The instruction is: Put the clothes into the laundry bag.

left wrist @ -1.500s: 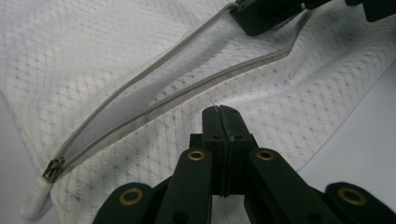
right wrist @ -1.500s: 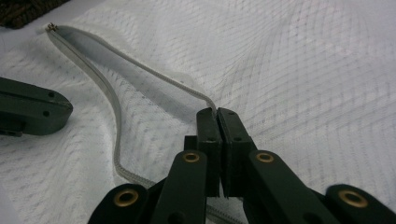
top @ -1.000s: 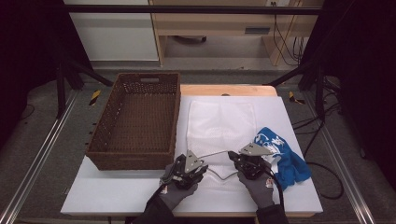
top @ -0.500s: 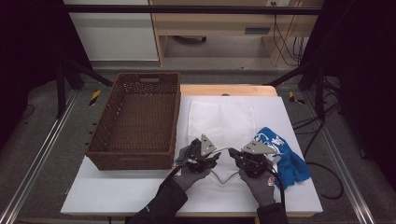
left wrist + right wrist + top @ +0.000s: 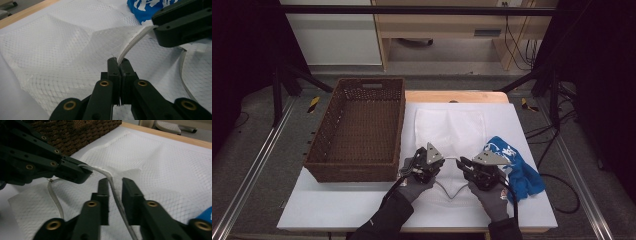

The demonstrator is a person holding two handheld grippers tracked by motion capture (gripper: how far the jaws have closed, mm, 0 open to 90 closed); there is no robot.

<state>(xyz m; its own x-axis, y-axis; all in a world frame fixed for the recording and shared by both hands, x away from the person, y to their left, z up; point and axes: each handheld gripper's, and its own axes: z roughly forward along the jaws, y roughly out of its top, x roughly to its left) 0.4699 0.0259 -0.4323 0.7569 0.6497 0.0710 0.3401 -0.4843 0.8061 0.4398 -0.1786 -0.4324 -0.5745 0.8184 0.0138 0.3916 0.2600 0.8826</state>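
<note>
Wicker was the material of the brown basket [image 5: 357,131], which stood on the left part of the white desk [image 5: 332,207]. Just to the right of it lay a white mesh bag [image 5: 451,131], flat on the desk and reaching from the far side toward the near side. At the near end of the bag, the left claw [image 5: 119,63] was pressed together on the bag's thick white edge band [image 5: 132,43], which rose from its tips. To the right, the right claw [image 5: 115,185] stood a little apart around the same band [image 5: 112,185], and the band passed between its jaws without being squeezed. A crumpled blue cloth [image 5: 517,167] lay on the right part of the desk, just beside the right hand [image 5: 492,199].
</note>
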